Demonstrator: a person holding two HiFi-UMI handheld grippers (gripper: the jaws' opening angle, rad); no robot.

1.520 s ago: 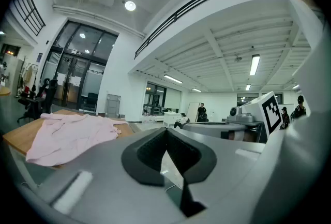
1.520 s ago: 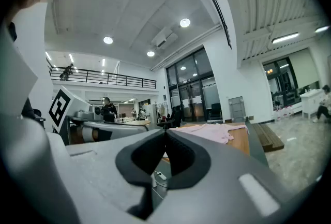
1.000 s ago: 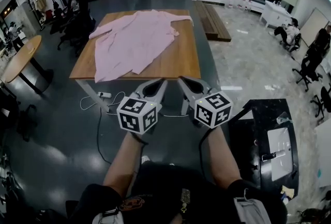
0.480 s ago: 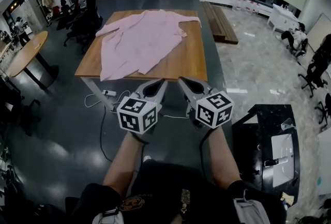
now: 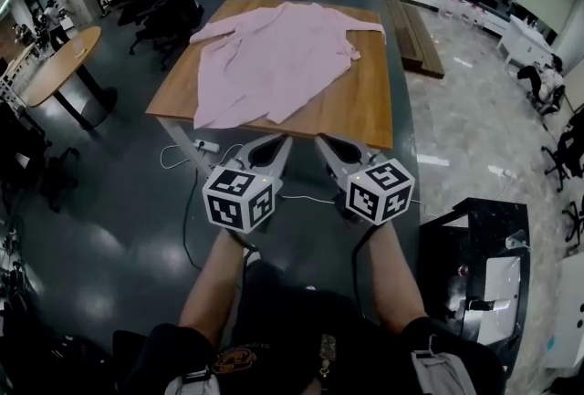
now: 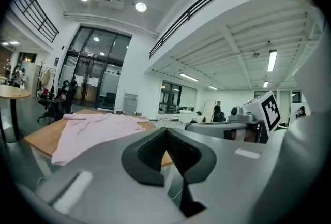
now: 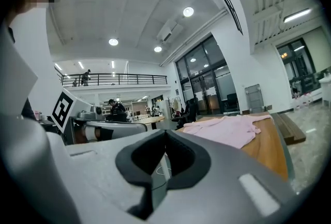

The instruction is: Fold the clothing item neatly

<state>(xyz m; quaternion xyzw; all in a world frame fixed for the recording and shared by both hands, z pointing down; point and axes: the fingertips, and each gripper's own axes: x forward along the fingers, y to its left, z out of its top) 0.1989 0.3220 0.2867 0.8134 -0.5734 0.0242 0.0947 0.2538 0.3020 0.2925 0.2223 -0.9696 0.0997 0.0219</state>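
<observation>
Both grippers shut and empty, pink shirt waiting at 12 o'clock

From the head view I've got the left gripper [image 5: 279, 140] and right gripper [image 5: 323, 140] side by side in the air over the dark floor, just short of the near edge of the wooden table [image 5: 363, 109], touching nothing. Each gripper view shows the black pads [image 6: 146, 160] closed tip to tip with nothing between them. The pink shirt [image 5: 274, 60] lies spread flat on the tabletop, sitting more toward the 10 o'clock side, with bare wood left along the 3 to 5 o'clock edge. One sleeve reaches out toward the far corner at 1 o'clock. A white power strip [image 5: 205, 145] sits on the floor at 9 o'clock of the left gripper.
</observation>
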